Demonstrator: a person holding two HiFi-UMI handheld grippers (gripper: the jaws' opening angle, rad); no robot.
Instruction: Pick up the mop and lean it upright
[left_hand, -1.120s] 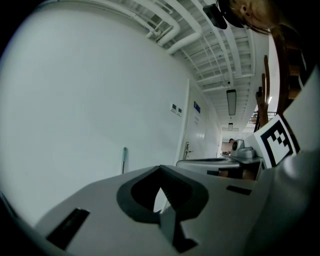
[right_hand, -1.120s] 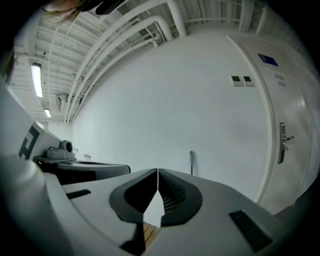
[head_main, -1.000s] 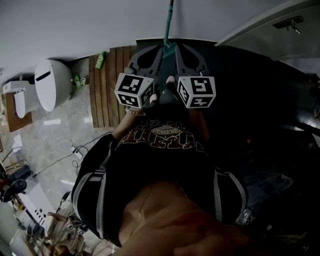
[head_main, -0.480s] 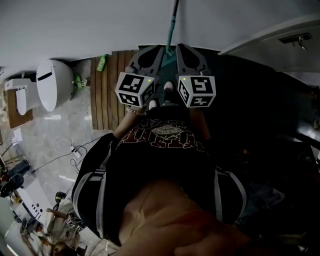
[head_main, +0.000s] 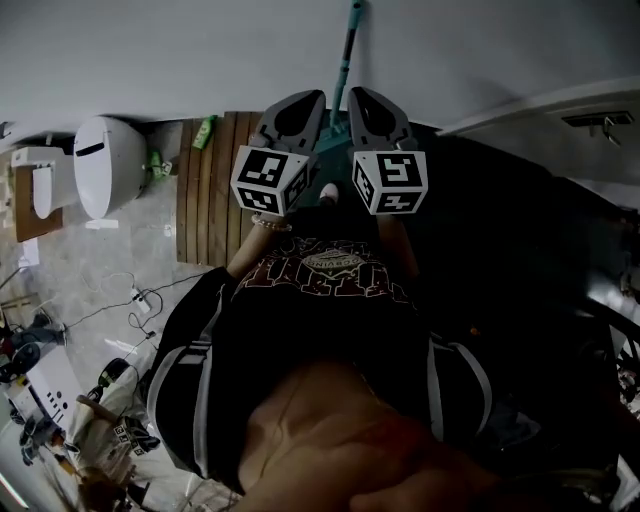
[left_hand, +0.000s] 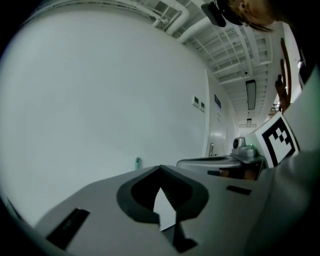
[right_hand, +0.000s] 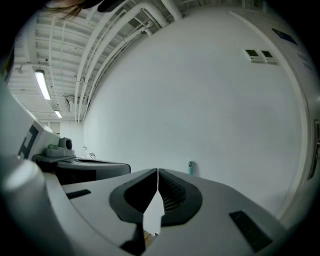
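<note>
The mop (head_main: 345, 62) shows only its handle; the head is hidden.

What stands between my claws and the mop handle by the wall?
Nothing visible. The left claw and right claw, both shut and empty, point at the mop handle leaning on the white wall.

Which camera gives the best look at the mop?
The head view: a long stretch of the teal mop handle shows against the wall. The left gripper view and right gripper view each show only a small bit of that handle.
</note>
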